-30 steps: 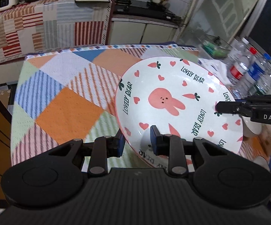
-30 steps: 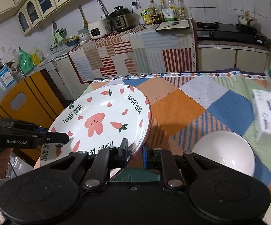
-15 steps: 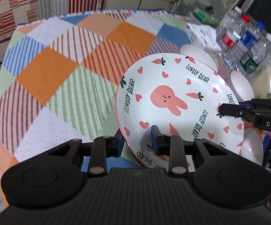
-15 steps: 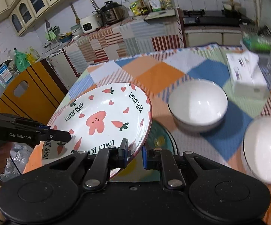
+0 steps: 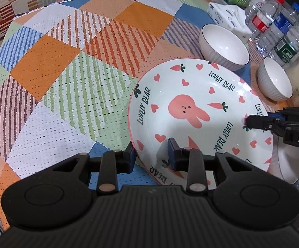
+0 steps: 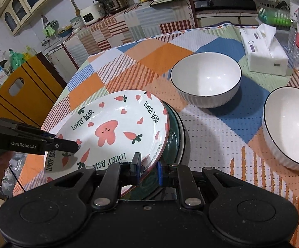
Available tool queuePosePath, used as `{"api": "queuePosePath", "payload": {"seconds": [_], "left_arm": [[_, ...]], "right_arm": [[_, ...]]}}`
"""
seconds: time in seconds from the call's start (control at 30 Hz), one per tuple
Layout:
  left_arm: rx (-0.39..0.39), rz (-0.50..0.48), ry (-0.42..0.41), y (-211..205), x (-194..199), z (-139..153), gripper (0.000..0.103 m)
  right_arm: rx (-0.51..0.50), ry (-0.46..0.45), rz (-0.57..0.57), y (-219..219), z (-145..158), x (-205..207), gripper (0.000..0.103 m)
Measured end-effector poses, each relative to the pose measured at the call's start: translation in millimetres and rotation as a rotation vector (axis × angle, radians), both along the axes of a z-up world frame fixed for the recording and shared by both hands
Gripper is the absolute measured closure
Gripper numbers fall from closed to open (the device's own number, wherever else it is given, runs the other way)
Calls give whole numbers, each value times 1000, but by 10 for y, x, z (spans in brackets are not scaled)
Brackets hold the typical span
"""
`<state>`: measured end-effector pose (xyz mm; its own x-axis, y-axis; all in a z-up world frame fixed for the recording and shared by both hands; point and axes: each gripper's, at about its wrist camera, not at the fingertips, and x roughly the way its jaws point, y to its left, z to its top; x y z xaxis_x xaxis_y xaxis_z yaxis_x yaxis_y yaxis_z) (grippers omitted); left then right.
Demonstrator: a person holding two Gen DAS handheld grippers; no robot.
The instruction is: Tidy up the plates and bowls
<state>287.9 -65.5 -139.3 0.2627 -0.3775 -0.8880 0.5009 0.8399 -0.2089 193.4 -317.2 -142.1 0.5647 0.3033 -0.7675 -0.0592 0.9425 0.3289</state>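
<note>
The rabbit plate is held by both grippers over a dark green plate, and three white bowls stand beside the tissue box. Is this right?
Not quite: the right wrist view shows two white bowls, a far bowl and a near bowl, near the tissue box. The rest stands: left gripper and right gripper hold the rabbit plate over the dark green plate.

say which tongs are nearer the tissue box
right. right tongs grip the plate rim on the tissue box side; left tongs grip the opposite rim, farther off.
</note>
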Motion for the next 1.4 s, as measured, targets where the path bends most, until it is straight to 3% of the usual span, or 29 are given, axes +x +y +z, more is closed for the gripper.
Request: {"api": "queuePosePath", "payload": {"seconds": [0.37,0.73,0.93,1.07,1.17,1.4], "left_arm": [[76,-7,21,-69,22,-111,72],[177,-13,-32,-243,-59,-121,72],[199,13,-50,-276,-85,-116,72],[226,42,-67,-304,-145,-92,72],[255,73,-101,-305,-260,-29,72],[233,121,-117,-244,-622,186,72]], "right_arm": [[-108,48,35,169,5,124,81],[-359,130,35,531,52,162,70],[-460,102,38,627,-28,109,68],[-555,37,73,736,-46,23,66],[-563,-29,68,690,59,-102,67],[-427,-143,14,314,468,-556,62]]}}
